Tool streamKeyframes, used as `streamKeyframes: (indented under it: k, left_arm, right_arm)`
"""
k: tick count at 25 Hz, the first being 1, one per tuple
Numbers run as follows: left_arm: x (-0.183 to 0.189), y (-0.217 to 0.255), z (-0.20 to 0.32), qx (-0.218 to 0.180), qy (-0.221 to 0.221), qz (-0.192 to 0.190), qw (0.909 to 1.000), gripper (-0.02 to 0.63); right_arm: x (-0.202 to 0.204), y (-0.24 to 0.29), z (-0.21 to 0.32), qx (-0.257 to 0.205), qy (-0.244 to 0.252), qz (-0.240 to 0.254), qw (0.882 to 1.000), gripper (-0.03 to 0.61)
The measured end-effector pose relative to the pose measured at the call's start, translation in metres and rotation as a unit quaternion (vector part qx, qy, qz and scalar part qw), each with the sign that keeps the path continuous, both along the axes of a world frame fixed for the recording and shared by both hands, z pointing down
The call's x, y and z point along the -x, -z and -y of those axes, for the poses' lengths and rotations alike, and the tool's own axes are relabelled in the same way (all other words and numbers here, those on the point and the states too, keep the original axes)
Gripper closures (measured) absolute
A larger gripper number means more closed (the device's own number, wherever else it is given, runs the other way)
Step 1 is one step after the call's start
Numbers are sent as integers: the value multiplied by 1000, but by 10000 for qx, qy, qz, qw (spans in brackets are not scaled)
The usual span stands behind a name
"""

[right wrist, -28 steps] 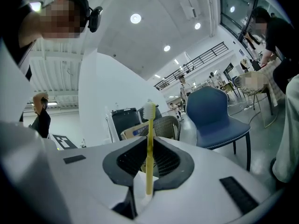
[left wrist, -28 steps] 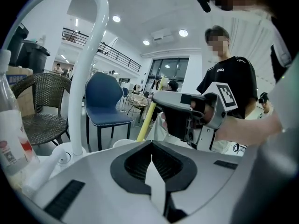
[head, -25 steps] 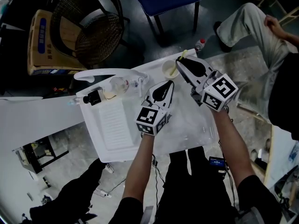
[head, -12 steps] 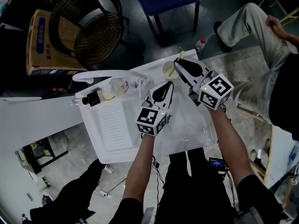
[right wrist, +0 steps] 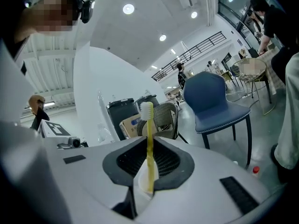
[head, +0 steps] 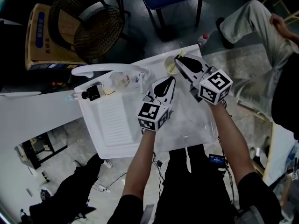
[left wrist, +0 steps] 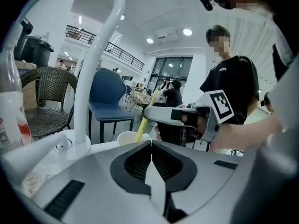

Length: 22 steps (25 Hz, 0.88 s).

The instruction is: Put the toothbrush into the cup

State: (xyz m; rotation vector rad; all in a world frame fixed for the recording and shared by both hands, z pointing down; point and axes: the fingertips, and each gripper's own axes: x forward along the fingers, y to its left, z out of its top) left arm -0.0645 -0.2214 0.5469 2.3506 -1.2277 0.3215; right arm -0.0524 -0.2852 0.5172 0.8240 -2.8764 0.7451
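With the right gripper I judge the step in hand to be the final lowering. I should hold the toothbrush near upright, keep its lower end centred over the mouth of the cup, descend slowly, and part the jaws only once the handle is well inside, so that it drops against the wall and does not tip the cup. The right gripper's jaws are nearly closed, pinching the yellow handle low down between the pads, with the white bristle head pointing up clear of them. In the left gripper view the handle slants down to the cup. Its lower end appears to be at or just inside the rim, but I cannot confirm how deep it goes. The cup stands at the far corner of the white basin, beside the base of the faucet. The left gripper is near the cup, its jaws closed together on nothing. I judge it need not brace the cup unless the cup shifts.
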Motion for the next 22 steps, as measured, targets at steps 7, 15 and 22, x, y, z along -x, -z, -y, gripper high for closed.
streamKeyframes:
  k: [7, 15, 22]
  left_arm:
    - [0, -2, -3, 15, 1, -38, 10000, 603]
    - [0, 1, -3, 15, -2, -101, 9999, 603]
    - [1, 1, -3, 10, 15, -103, 9999, 603]
  right_arm:
    - [6, -18, -7, 120, 115, -242, 9996, 529]
    - [9, -26, -7, 205, 234, -348, 9989, 529]
    - [12, -28, -5, 215, 278, -431, 9985, 529]
